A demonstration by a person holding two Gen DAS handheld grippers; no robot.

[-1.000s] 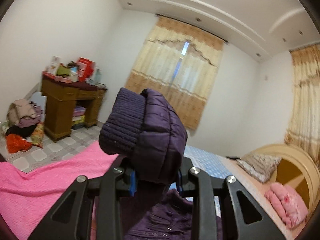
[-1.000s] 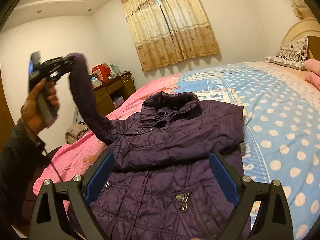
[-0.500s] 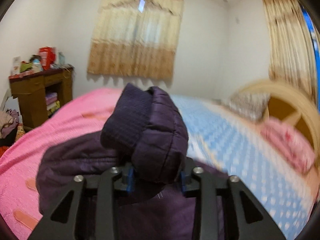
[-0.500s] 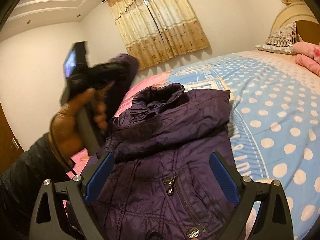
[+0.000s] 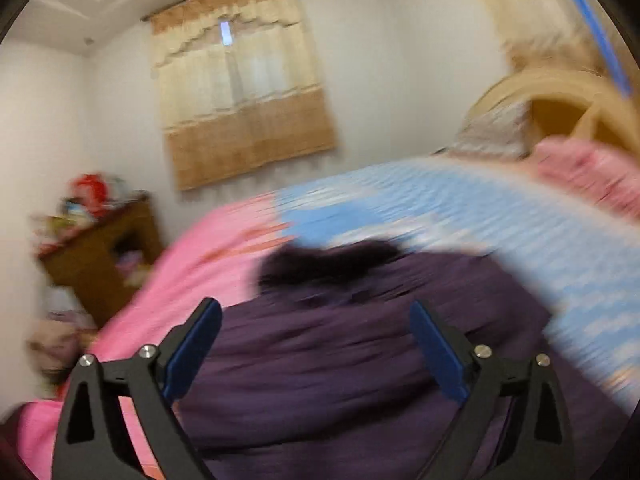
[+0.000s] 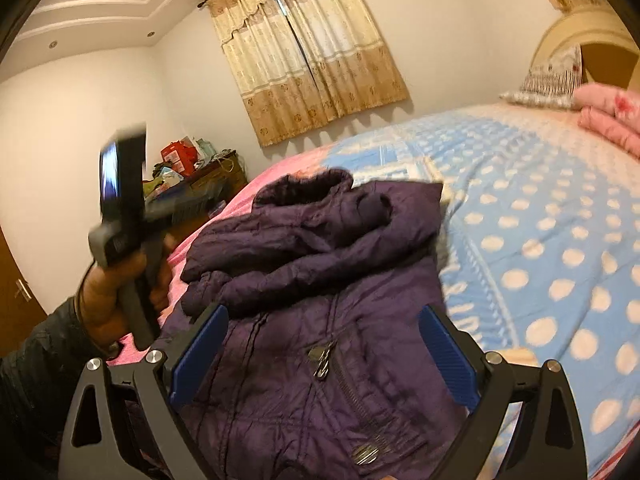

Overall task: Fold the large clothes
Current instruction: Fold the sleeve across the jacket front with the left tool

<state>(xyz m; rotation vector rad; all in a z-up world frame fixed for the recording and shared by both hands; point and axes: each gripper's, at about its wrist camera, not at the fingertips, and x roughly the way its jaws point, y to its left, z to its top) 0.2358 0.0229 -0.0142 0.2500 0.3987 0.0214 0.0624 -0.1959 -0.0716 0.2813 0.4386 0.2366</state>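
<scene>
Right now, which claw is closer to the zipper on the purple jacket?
Right. The right claw hangs open right around the zipper; the left claw, also open, is off beside the jacket's shoulder.

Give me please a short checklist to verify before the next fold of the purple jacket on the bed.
1. Left gripper empty: ok, its jaws have just been opening and nothing is between them.
2. Right gripper open and empty: ok.
3. Sleeve laid across the jacket chest: ok.
4. Sleeve lies flat: not ok, it is bunched.
5. Jacket fully on the bed: cannot tell, its lower edge is hidden.
</scene>
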